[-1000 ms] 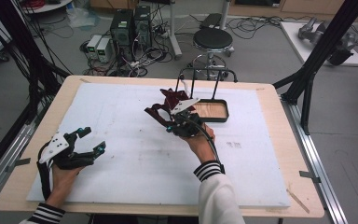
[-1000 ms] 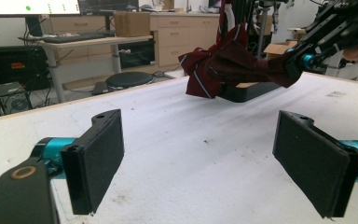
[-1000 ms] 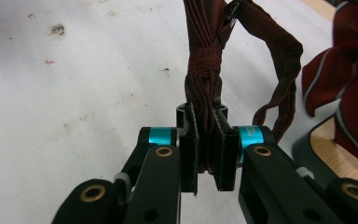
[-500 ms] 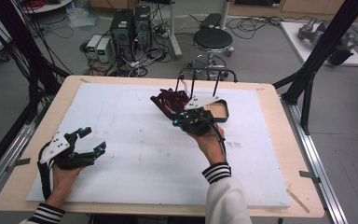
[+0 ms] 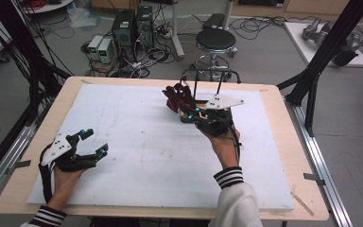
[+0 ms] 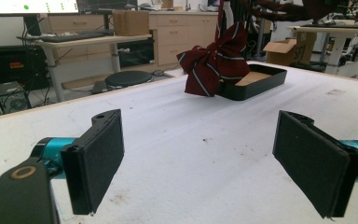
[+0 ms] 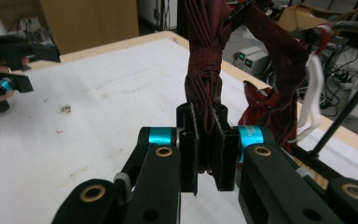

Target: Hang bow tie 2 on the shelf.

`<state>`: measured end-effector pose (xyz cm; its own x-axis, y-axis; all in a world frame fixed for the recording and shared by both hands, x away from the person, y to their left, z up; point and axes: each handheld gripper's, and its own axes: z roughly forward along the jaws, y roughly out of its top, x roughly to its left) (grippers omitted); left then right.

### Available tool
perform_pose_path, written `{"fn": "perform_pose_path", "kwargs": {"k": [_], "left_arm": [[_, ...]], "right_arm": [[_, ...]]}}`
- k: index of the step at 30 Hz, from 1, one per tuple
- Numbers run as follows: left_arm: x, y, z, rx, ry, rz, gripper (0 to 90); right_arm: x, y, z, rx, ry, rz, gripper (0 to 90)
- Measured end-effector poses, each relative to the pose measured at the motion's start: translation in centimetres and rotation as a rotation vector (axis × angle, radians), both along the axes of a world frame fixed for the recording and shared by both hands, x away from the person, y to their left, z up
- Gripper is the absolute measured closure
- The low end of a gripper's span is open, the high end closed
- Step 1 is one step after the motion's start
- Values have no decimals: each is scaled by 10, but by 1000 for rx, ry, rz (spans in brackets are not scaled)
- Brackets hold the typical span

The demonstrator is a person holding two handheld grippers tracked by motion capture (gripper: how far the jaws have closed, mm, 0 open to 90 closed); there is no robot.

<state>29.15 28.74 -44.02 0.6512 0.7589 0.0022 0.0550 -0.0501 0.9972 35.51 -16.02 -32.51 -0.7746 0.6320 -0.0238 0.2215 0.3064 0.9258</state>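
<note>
Bow tie [image 5: 177, 98], dark red with pale stripes, hangs lifted off the bench [image 5: 274, 156] at about 12 o'clock on the white mat [image 5: 142, 151], gripped at its knot by the right claw [image 7: 204, 135], whose pads are pressed tight on the cloth. Just beside it, toward 1 o'clock, sits a shallow black tray [image 6: 256, 83] with a brown floor. Left claw [image 5: 90, 143] rests at 8 o'clock, well apart, jaws spread wide and holding nothing. Beyond the far edge stand a black stool [image 5: 216, 39], computer boxes [image 5: 132, 26] and tangled cables.
</note>
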Motion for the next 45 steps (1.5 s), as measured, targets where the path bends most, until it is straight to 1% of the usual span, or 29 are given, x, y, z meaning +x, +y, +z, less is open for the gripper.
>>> {"fn": "perform_pose_path", "kwargs": {"k": [4,7,9,11,14,15,20,24,28,30,31,33,35,40,45], "left_arm": [[0,-1,0,1,-3,-3,168],[0,-2,0,0,2,-4,168],[0,-3,0,5,4,-7,168],[0,-4,-1,5,6,-10,168],[0,-4,-1,6,4,-11,168],[0,-4,-1,6,3,-10,168],[0,-4,-1,6,4,-11,168],[0,-5,-1,6,10,-13,168],[0,-5,-2,11,9,-14,168],[0,-5,-2,9,10,-13,168],[0,-5,-2,10,12,-13,168],[0,-5,-2,12,11,-13,168],[0,-5,-2,12,12,-12,168],[0,-5,-2,12,11,-11,168],[1,-4,-3,14,13,-9,168]], "right_arm": [[-2,-9,2,17,-10,-23,835],[-3,-14,3,28,-12,-29,835],[-4,-17,4,32,-28,-38,835],[-5,-20,5,29,-38,-61,835],[-6,-24,5,33,-36,-85,835],[-6,-25,6,35,-42,-87,835],[-6,-31,6,47,-34,-103,835],[-6,-36,8,49,-50,-128,835],[-6,-41,10,54,-78,-162,834],[-6,-43,11,50,-101,-177,834],[-6,-43,11,55,-104,-186,834],[-6,-44,11,56,-123,-200,834],[-5,-43,11,67,-131,-205,834],[-1,-42,10,88,-137,-229,834],[4,-42,8,87,-154,-250,833]]}}
